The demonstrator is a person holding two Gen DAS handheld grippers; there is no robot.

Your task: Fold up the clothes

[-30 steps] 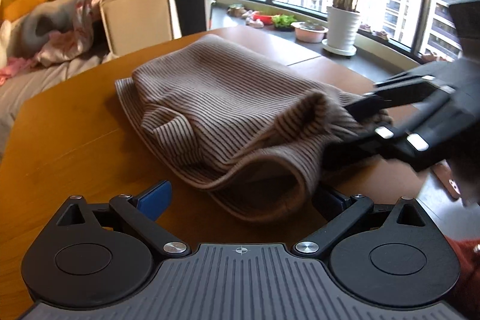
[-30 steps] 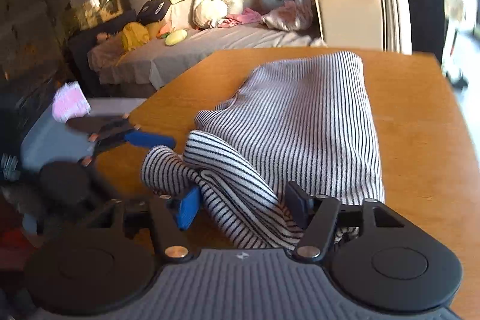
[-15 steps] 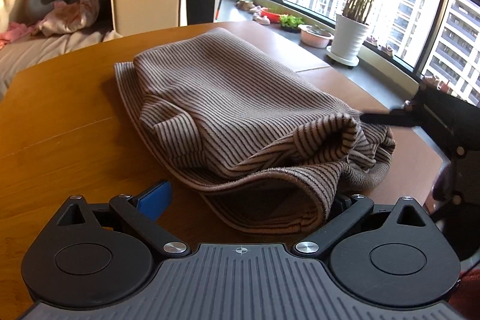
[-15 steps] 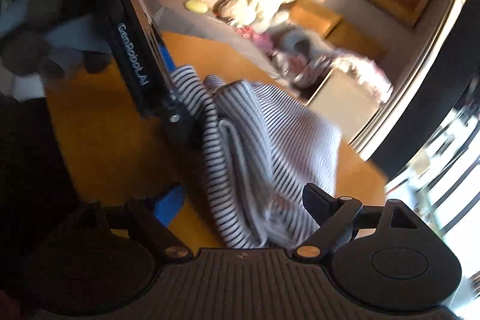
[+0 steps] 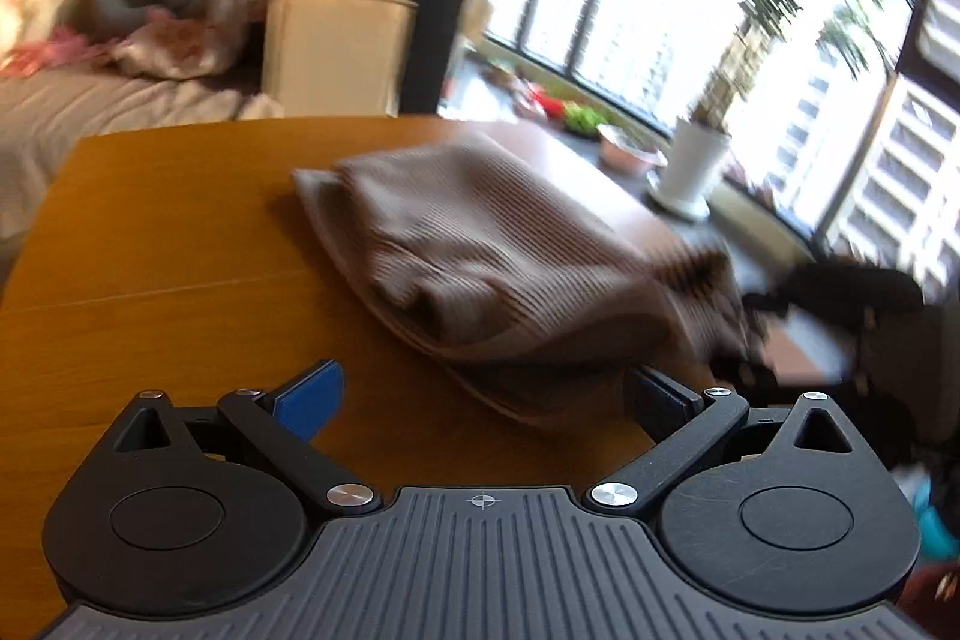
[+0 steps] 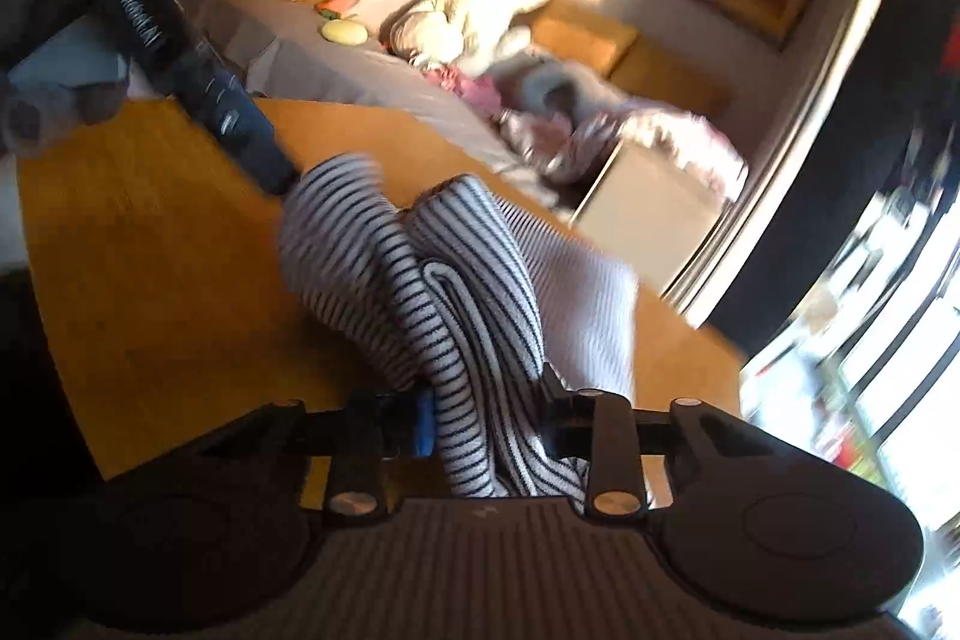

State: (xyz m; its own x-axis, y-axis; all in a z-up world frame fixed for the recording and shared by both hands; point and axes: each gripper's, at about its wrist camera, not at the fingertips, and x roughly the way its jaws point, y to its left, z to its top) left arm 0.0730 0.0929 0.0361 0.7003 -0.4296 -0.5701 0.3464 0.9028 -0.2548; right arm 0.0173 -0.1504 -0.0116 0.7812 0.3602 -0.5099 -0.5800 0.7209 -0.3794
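Both wrist views look low, close; sharing striped garment (image 5: 516, 268).

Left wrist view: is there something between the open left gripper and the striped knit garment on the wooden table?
Nothing visible. The left gripper is open, only bare wooden table before the striped knit garment, whose near edge reaches its right finger.

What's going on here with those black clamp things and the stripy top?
Someone is folding a striped sweater on a wooden table using two handheld grippers. The right gripper has its jaws shut on a bunched fold of the sweater. The left gripper is open, grasping nothing, at the sweater's near edge.
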